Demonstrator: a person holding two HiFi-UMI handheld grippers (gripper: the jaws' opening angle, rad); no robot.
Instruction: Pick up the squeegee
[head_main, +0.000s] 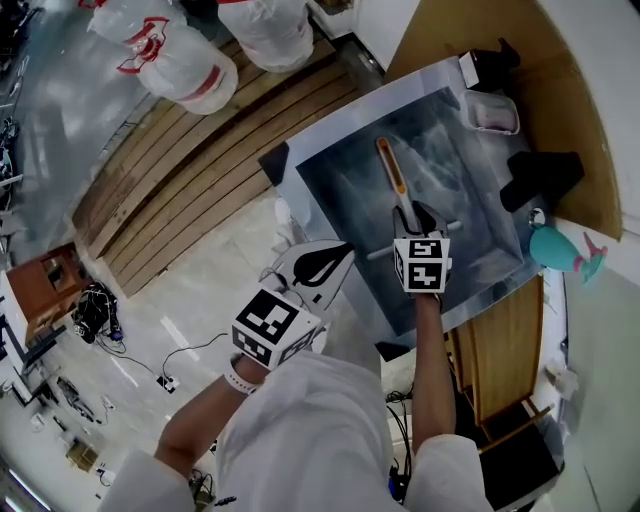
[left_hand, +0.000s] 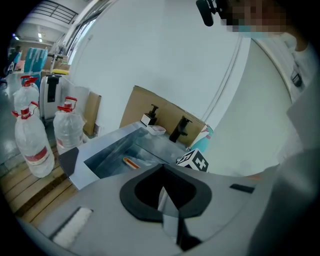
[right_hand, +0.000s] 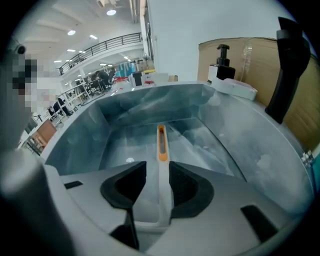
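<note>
Head view: a squeegee (head_main: 392, 172) with an orange slotted grip and a pale grey shaft lies flat on the floor of a rectangular stainless-steel sink (head_main: 330, 135). Its grip end points away from the person. Its grey cross-head lies at the near end, partly under the right hand-held gripper (head_main: 420, 216), which is lowered into the sink over the shaft. The left hand-held gripper (head_main: 340, 255) is outside the sink's near-left rim, clear of the squeegee. A black tap (head_main: 545, 175), a white soap dish (head_main: 492, 113) and a black pump dispenser (head_main: 490, 62) stand on the brown surface (head_main: 575, 90) beside the sink.

Left gripper view: the left hand-held gripper (left_hand: 162, 196) has its jaws together with nothing between them. The orange grip of the squeegee (left_hand: 131, 162) shows in the sink (left_hand: 107, 145) beyond. Two clear plastic water bottles (left_hand: 30, 140) stand at the left.

Right gripper view: the right hand-held gripper (right_hand: 161, 187) has its jaws apart, one on each side of the squeegee (right_hand: 161, 145) shaft. A gap shows on the left side, so the shaft is not clamped. The orange grip extends ahead along the sink (right_hand: 235, 140) floor.
</note>
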